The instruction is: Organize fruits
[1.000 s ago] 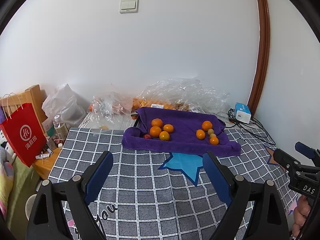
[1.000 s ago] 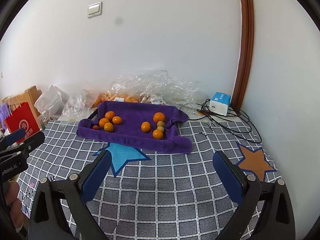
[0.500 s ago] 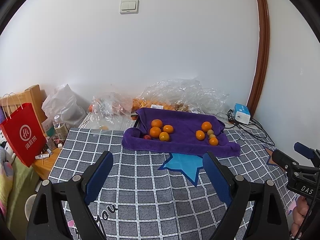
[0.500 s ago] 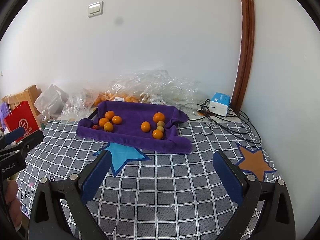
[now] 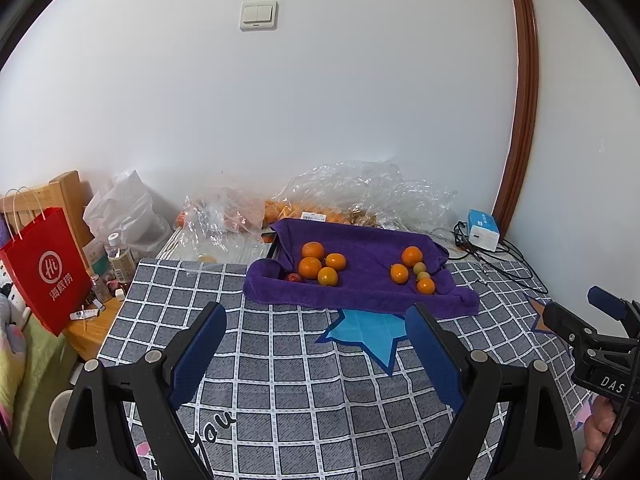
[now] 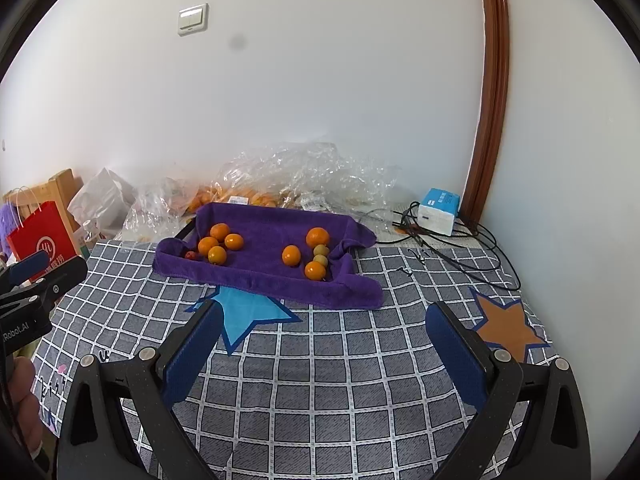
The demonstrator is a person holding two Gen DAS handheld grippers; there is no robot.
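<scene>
Already the fruits lie in two loose clusters on the purple towel, which is draped over a tray at the far side of the checked tablecloth: four oranges and a small red fruit at the left end, three oranges and two small greenish fruits at the right end. That grouping would fit either a sort nearly done or a mix waiting to be parted, since each end holds more than one kind; the pictures do not settle which. Both tools are released and carry nothing: the left gripper and the right gripper hang with jaws wide apart above the cloth, well short of the towel. Any pick here would go best from above, closing gently on one round fruit at a time, as neighbours touch and could roll on the soft folds. Only the left wrist view shows the red paper bag whole and a bottle by the table edge, plus the right tool at its margin; only the right wrist view shows the orange star on the cloth whole and the cables by the blue box more fully.
</scene>
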